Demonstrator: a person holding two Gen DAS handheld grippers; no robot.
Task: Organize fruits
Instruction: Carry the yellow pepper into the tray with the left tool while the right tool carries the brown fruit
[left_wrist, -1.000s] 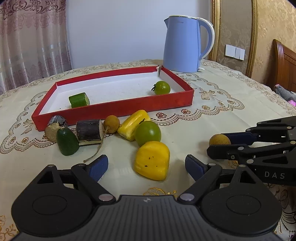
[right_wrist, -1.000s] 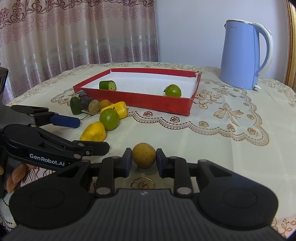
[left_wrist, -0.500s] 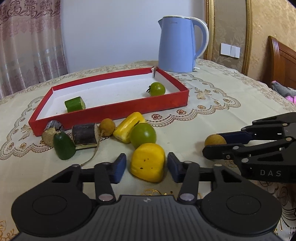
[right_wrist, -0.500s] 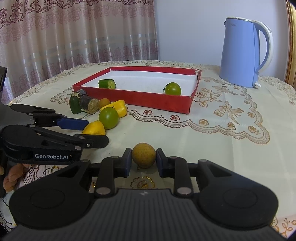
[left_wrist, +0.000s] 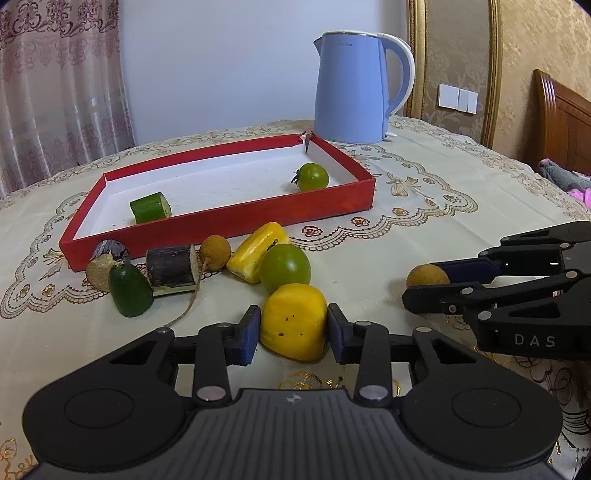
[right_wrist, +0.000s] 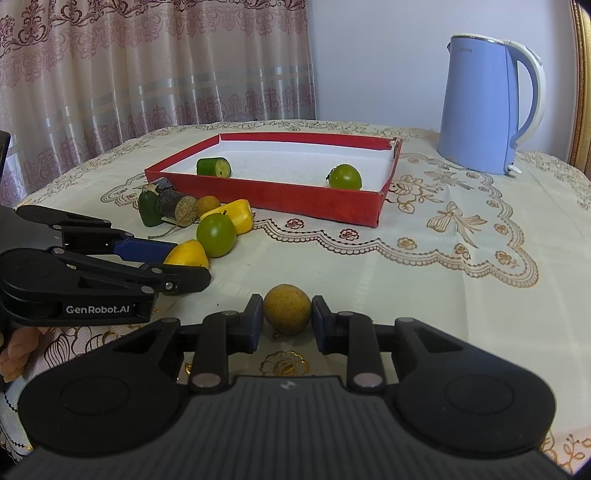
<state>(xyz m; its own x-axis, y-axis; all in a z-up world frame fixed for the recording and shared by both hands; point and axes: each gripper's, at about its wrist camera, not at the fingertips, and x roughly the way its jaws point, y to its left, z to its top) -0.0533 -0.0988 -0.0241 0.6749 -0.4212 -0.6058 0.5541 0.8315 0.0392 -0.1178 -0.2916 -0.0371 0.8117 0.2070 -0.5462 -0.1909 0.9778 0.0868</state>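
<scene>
1. 2 pieces were in hand at once: the left hand-held gripper (left_wrist: 291, 330) had its blue pads against both sides of a yellow pepper chunk (left_wrist: 293, 326), and the right hand-held gripper (right_wrist: 287, 320) pinched a small brown longan (right_wrist: 287, 308). Both pieces sat low, at the counter (right_wrist: 424, 288), and whether either was clear of the cloth could not be told.
2. The red tray (left_wrist: 221, 218) lay beyond them on the counter, holding only a cucumber piece (left_wrist: 150, 207) and a green tomato (left_wrist: 313, 176).
3. Outside its front wall lay another longan (left_wrist: 215, 252), a second yellow pepper piece (left_wrist: 256, 252), a larger green tomato (left_wrist: 285, 267), a dark sugarcane stub (left_wrist: 171, 269) and a dark green piece (left_wrist: 130, 290), bunched and mostly touching.
4. The pepper chunk looked smooth, waxy and probably hollow, so it seemed light but likely to squirt out or crush; its flat side faces, where the pads sat, looked the best hold.
5. The longan appeared light, round and thin-shelled; a grip across its widest middle with mild pressure seemed safest, since it could roll or crack.
6. A blue kettle (right_wrist: 487, 107) stood well behind the tray, clear of the likely path.
</scene>
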